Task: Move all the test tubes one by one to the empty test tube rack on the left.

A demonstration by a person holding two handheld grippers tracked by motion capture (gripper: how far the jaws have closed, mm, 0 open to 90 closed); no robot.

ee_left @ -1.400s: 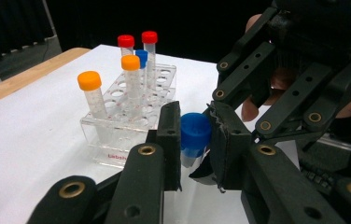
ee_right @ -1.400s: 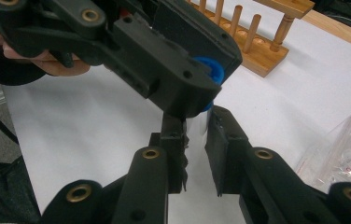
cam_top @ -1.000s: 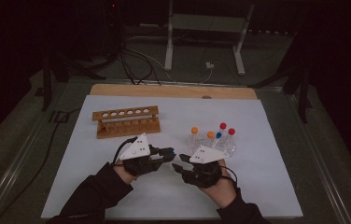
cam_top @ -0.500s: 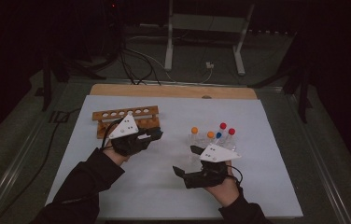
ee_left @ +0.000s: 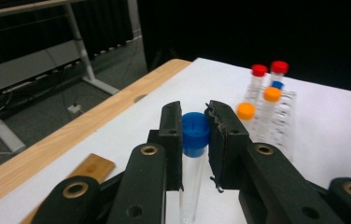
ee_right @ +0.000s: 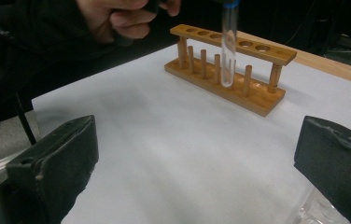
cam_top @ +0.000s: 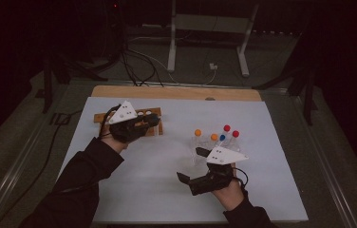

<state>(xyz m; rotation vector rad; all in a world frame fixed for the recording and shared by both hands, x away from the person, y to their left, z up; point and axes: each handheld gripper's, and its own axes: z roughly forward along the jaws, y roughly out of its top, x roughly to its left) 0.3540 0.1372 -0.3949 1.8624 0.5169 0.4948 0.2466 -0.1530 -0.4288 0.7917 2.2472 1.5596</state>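
My left gripper [cam_top: 154, 121] is shut on a clear tube with a blue cap [ee_left: 195, 134], its pads pressing on the cap. It holds the tube upright just above the wooden rack [cam_top: 152, 115] at the mat's far left; the tube [ee_right: 228, 44] hangs over the rack's row of holes [ee_right: 232, 77]. My right gripper [cam_top: 189, 164] is near the front, beside a clear rack [cam_top: 213, 142] of tubes with orange, red and blue caps [ee_left: 264, 100]. Its jaws have just been opening and stand wide apart [ee_right: 197, 140] with nothing between them.
A white mat [cam_top: 148, 185] covers the table, with a wooden strip [cam_top: 176, 92] along its far edge. Beyond the table stand metal frame legs [cam_top: 172, 42] and loose cables [cam_top: 138, 61] on the floor. A cable runs down past the mat's left side.
The two grippers were together at the mat's middle. The left one has carried the tube away to the far left, over the wooden rack. The right gripper's jaws have opened and it drew back slightly.
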